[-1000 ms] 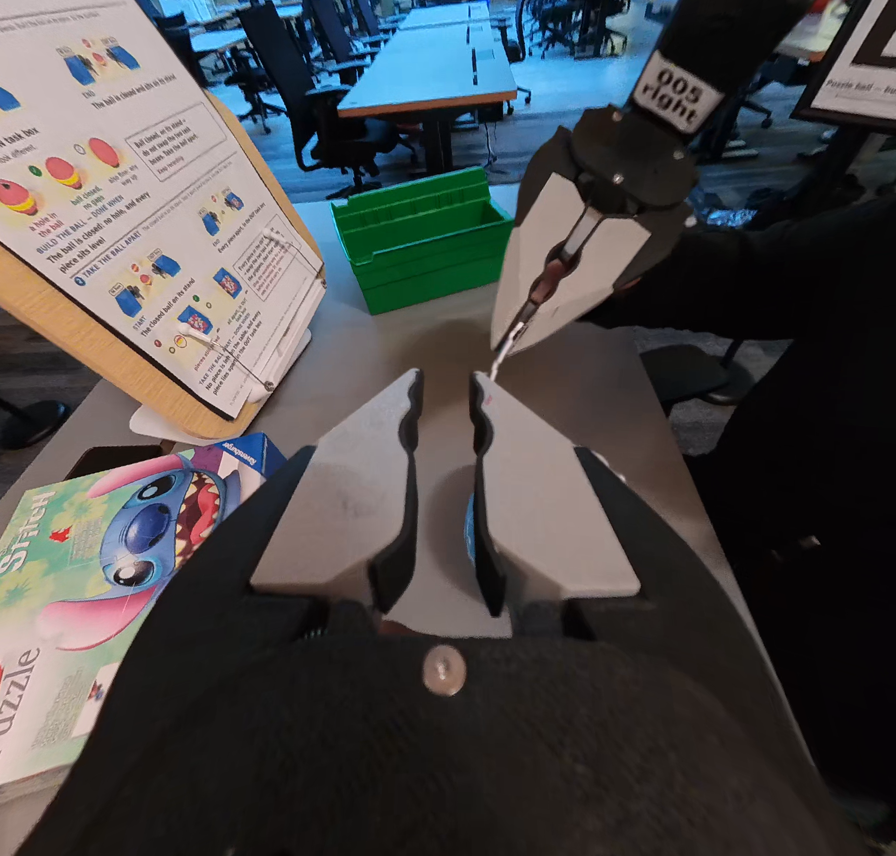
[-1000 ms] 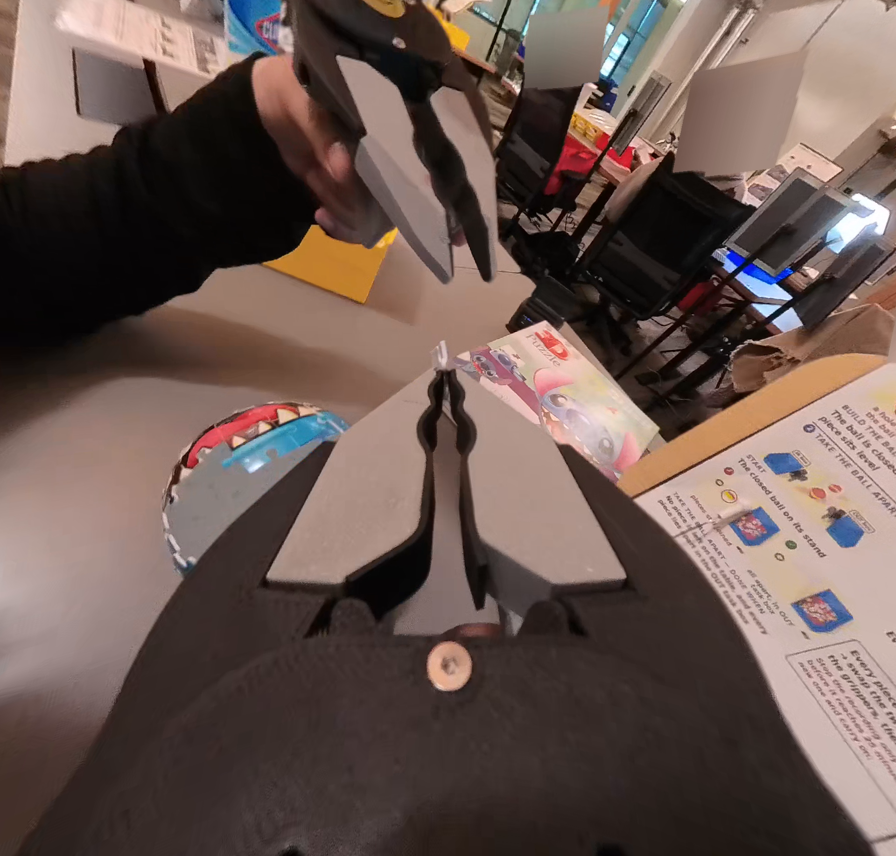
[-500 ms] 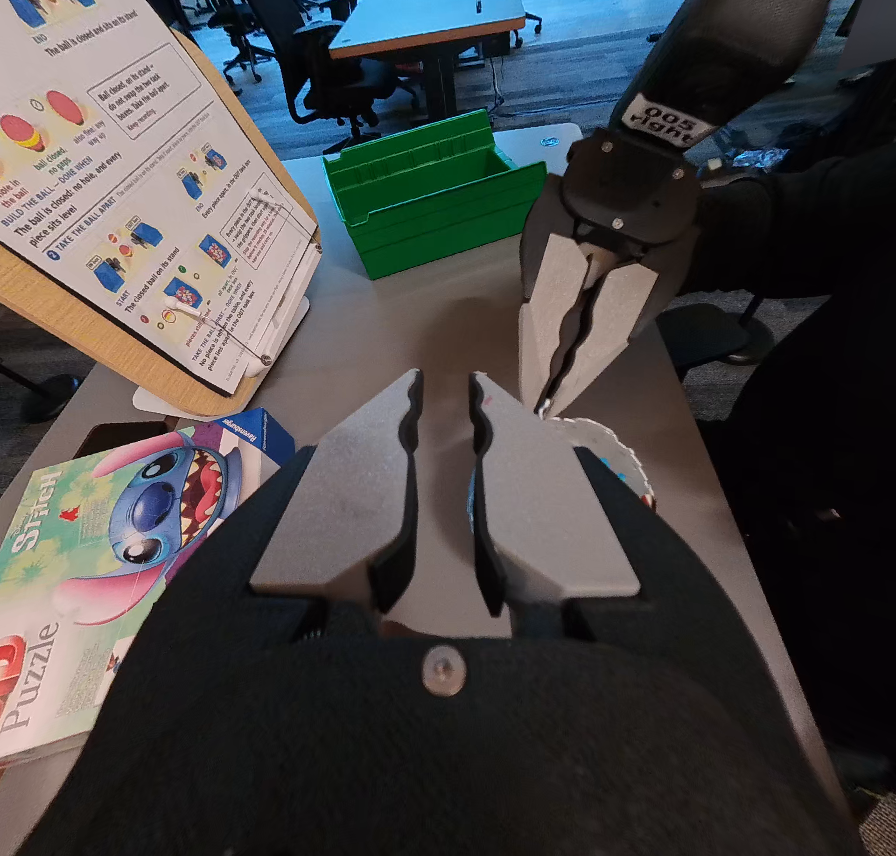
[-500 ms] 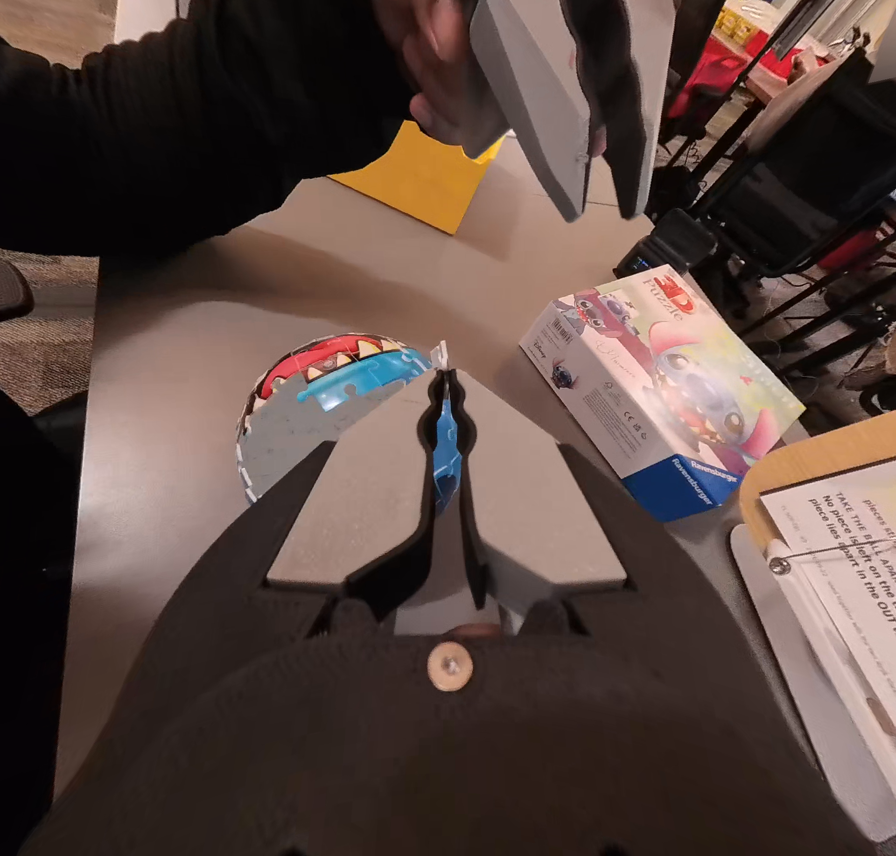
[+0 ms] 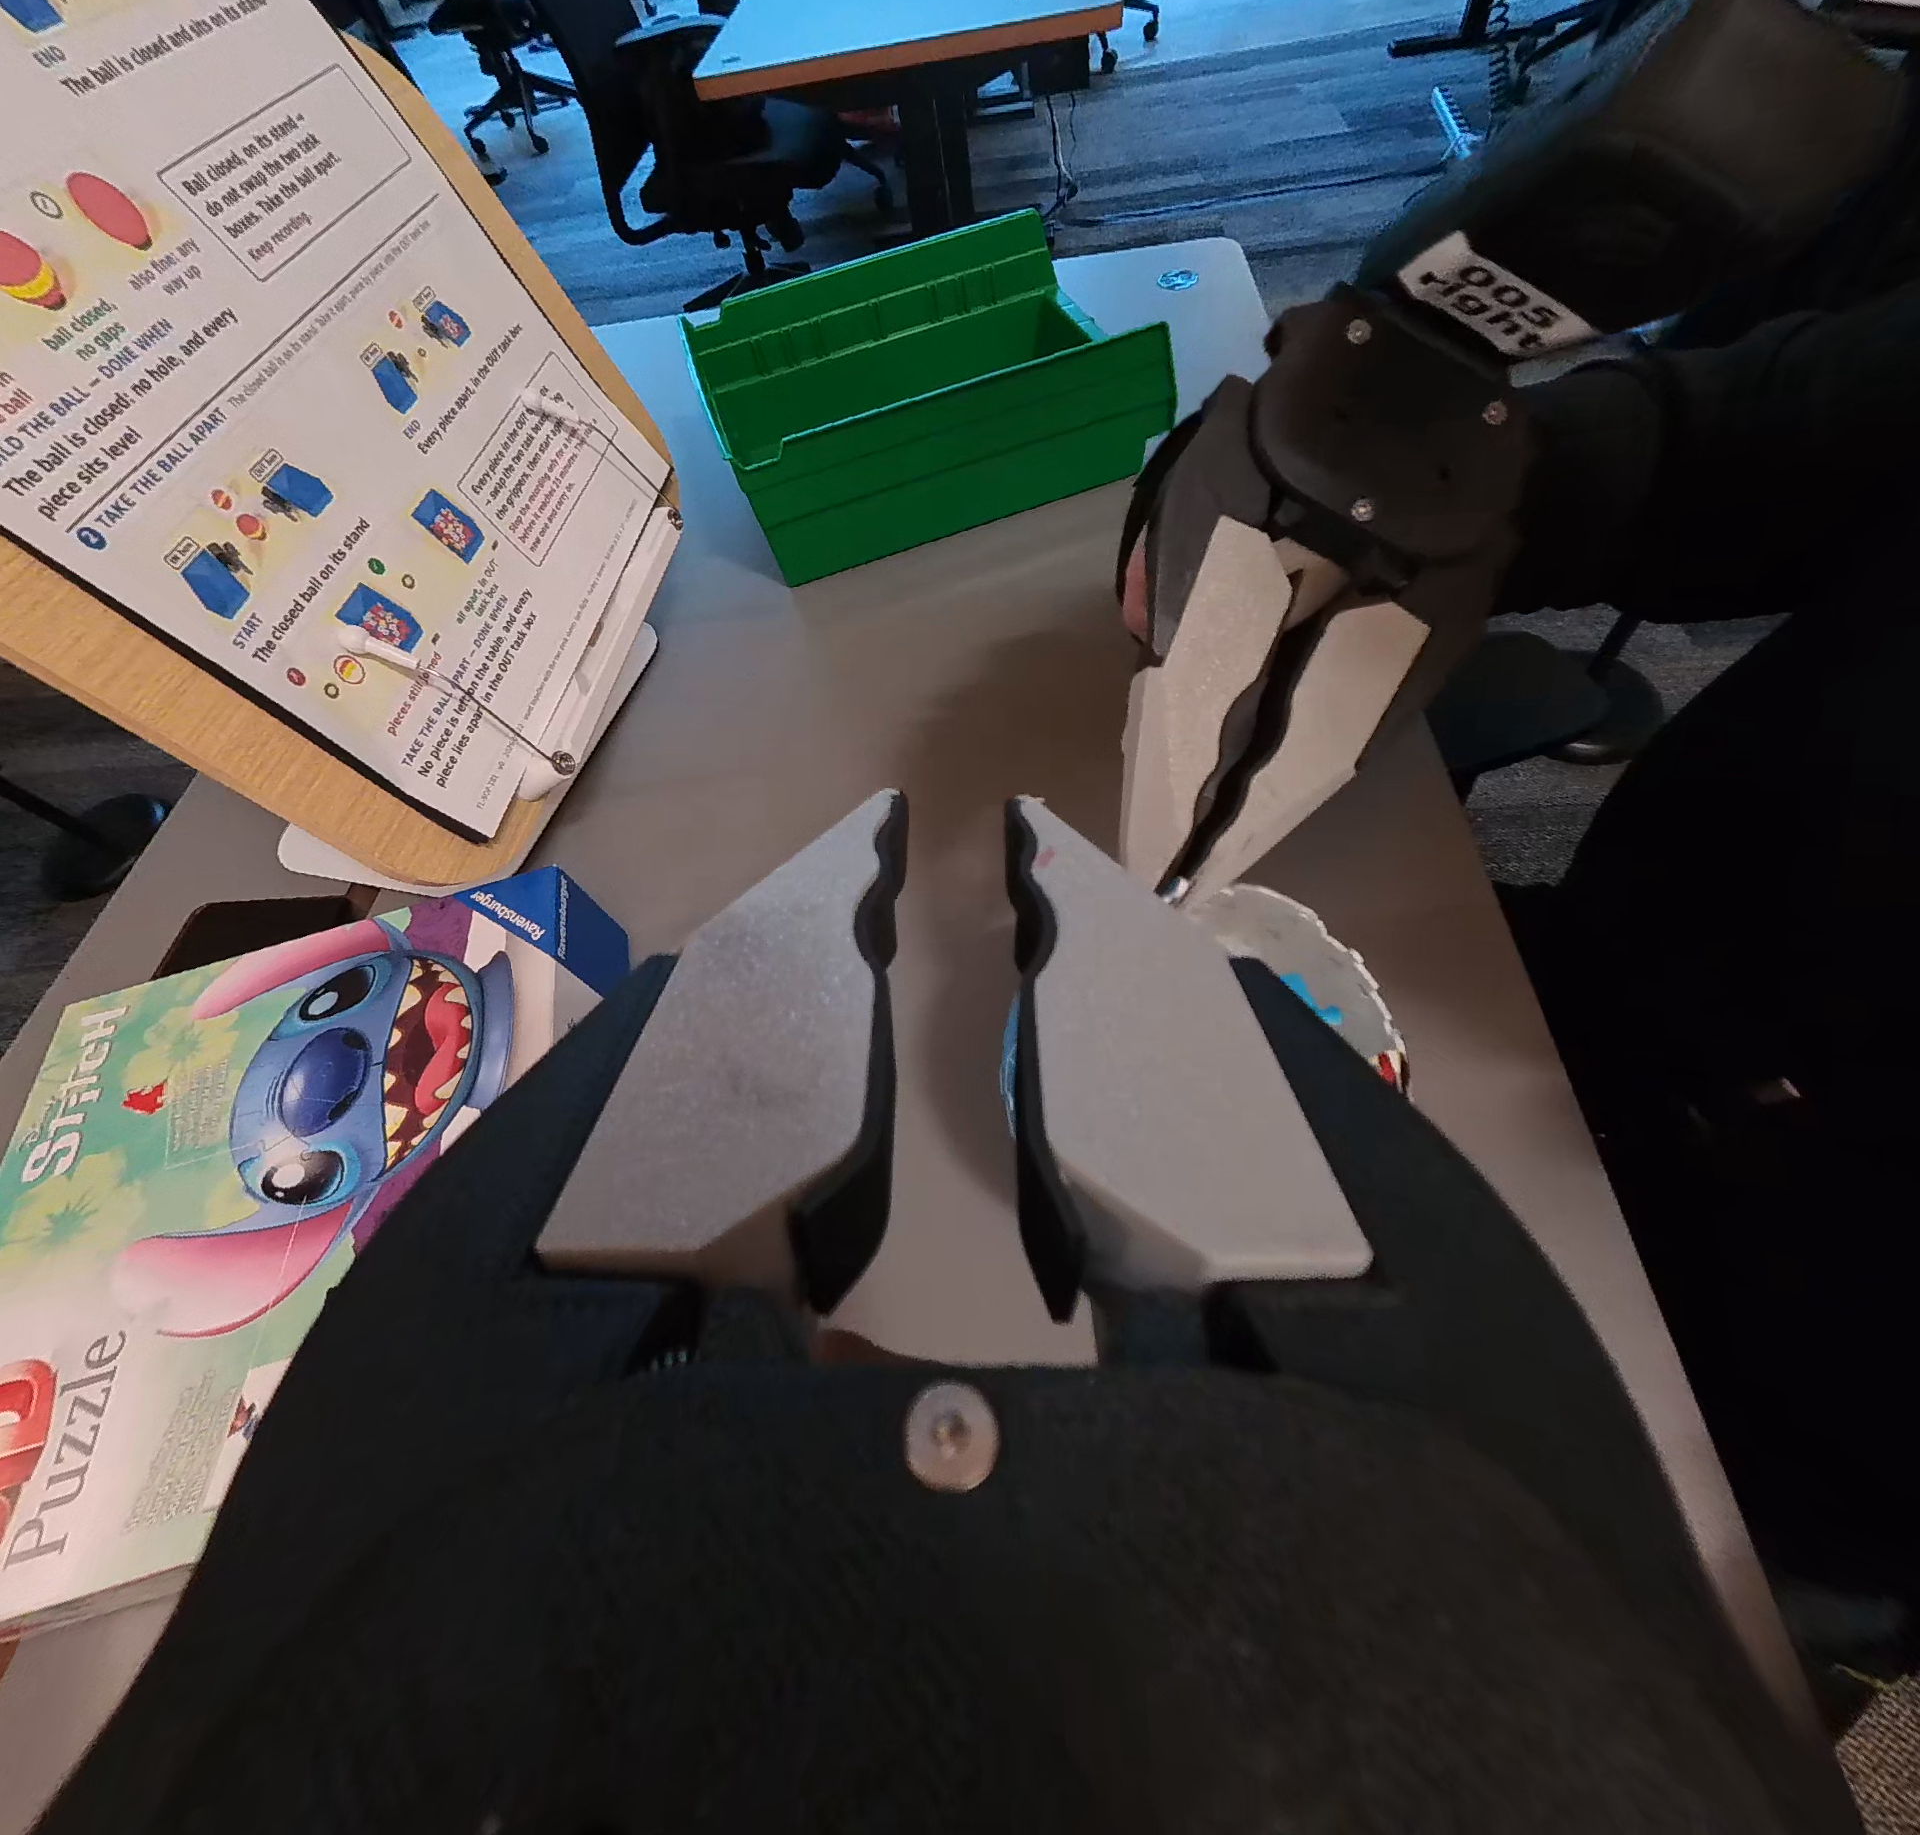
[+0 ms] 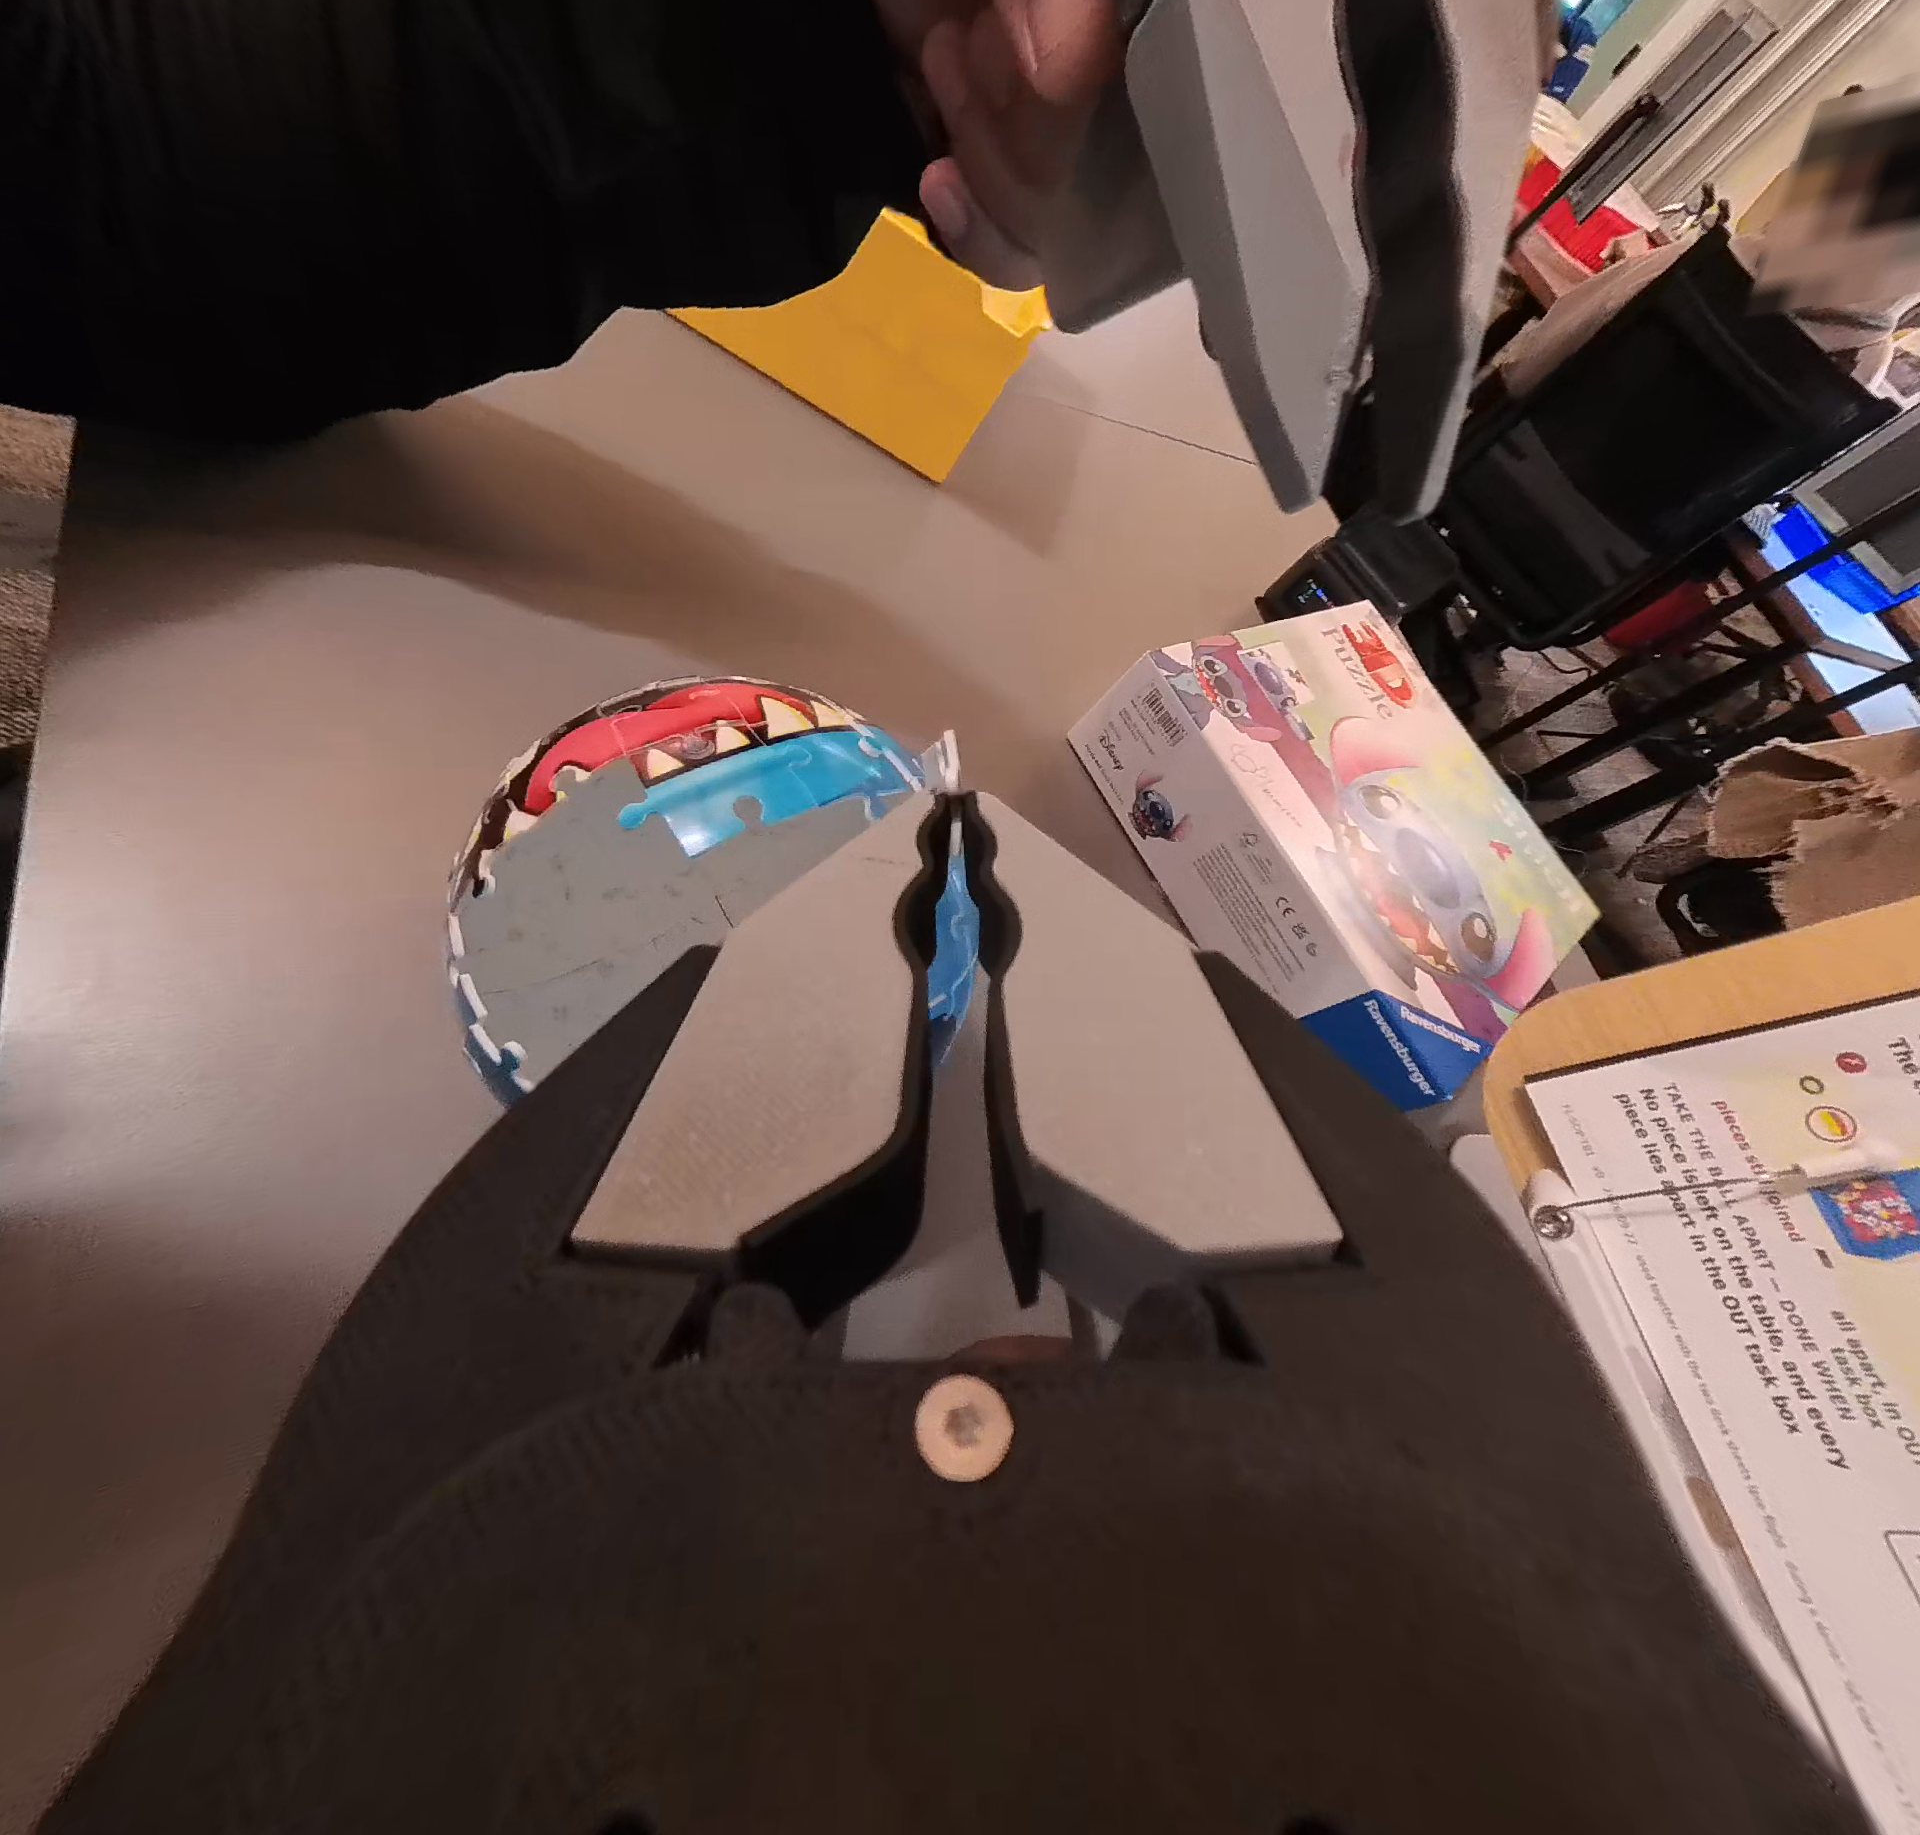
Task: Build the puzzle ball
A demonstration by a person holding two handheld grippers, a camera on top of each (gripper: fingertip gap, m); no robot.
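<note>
The partly built puzzle ball [image 6: 644,850] stands on the grey table [image 6: 260,746]; it shows a blue and red printed band and grey inner faces. My right gripper [image 6: 951,798] is shut on a thin puzzle piece [image 6: 948,759], seen edge-on, with its tip at the ball's upper right edge. In the left wrist view the right gripper [image 5: 1184,876] points down onto the ball's rim [image 5: 1314,954]. My left gripper [image 5: 956,819] is open and empty, held above the table just left of the ball. It also shows high in the right wrist view [image 6: 1351,497].
A green bin [image 5: 935,403] stands at the table's far side. A yellow bin [image 6: 883,362] lies beyond the ball. The puzzle's printed box [image 5: 260,1110] lies left of my left gripper. An instruction sheet on a wooden stand [image 5: 260,383] leans behind the box. My right fingertips sit around 8 centimetres from my left ones.
My right gripper has come down from above the table with the piece to the ball's upper edge. My left gripper has stayed open, close above the ball's left side.
</note>
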